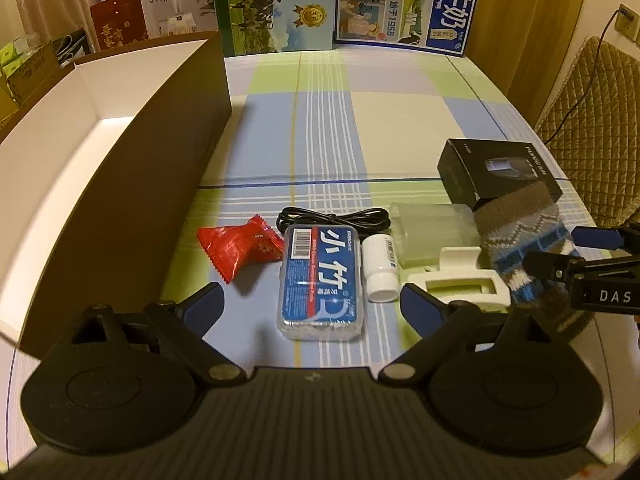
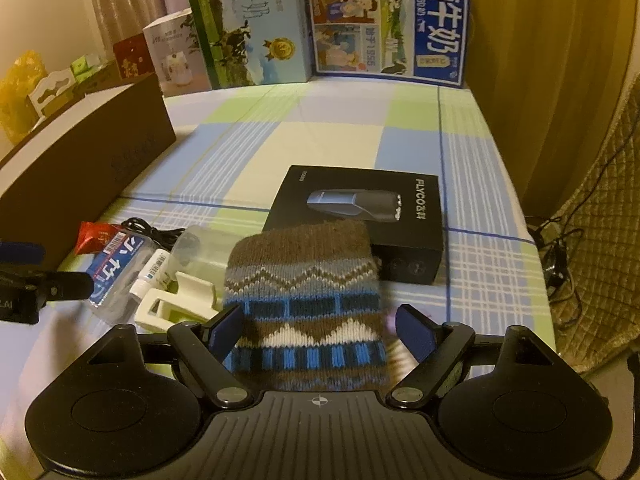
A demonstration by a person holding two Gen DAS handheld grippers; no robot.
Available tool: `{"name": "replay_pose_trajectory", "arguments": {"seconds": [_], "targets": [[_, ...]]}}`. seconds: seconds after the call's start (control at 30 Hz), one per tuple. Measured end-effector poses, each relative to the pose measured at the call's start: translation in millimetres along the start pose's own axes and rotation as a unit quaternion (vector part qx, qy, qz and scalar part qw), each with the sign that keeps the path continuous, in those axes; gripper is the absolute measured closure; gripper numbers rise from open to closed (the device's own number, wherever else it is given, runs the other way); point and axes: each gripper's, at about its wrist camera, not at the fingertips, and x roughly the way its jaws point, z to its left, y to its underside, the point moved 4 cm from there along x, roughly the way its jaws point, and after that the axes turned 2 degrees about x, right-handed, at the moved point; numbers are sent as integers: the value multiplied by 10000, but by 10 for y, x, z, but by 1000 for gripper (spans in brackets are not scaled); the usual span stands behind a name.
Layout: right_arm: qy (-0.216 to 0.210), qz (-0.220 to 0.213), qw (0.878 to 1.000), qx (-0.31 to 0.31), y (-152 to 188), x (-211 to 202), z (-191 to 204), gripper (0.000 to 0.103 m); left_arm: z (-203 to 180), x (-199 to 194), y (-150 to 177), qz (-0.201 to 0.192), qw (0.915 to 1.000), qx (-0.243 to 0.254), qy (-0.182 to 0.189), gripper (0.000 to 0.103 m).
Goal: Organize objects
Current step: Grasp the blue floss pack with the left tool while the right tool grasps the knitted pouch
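Observation:
My left gripper [image 1: 312, 300] is open, its fingers on either side of a blue floss box [image 1: 322, 278] on the checked cloth. Beside that box lie a red candy wrapper [image 1: 238, 246], a black cable [image 1: 332, 218], a small white bottle [image 1: 380, 268], a clear plastic case [image 1: 434, 232] and a white hair clip [image 1: 460, 280]. My right gripper [image 2: 320, 328] is open around a knitted brown-and-blue sock [image 2: 304, 292]; I cannot tell whether its pads touch it. The sock's far end rests against a black FLYCO box [image 2: 360, 216].
A large open brown box with a white inside [image 1: 120, 152] stands along the left of the table. Milk cartons [image 1: 408, 4] and other boxes line the far edge. A quilted chair [image 1: 592, 120] and wires are off the right edge.

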Motion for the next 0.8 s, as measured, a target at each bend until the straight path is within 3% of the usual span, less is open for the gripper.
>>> {"name": "replay_pose_trajectory", "arguments": {"seconds": [0.03,0.07,0.13,0.2,0.47,0.8], "targets": [[-21,-21,10000,-61,-3,3,1,50,0,28,-11,7,10000,13,-8,12],[-11,-46,9999,-103,-9,0,-2,54,-1,55,-18,21,10000,32,-25,13],[-103,-125,9998,-83,-32,-30,-24,83,-2,101,-29,42,10000,57,-38,15],[-226,-185,9996,35,-71,-83,-61,93,-8,141,-37,65,9999,76,-42,16],[-364,-602,9970,338,-270,-410,-146,95,-43,331,-62,220,9993,272,-94,26],[-447,-592,9958,535,-326,-561,-220,95,-75,617,-49,476,9980,412,51,48]]}}
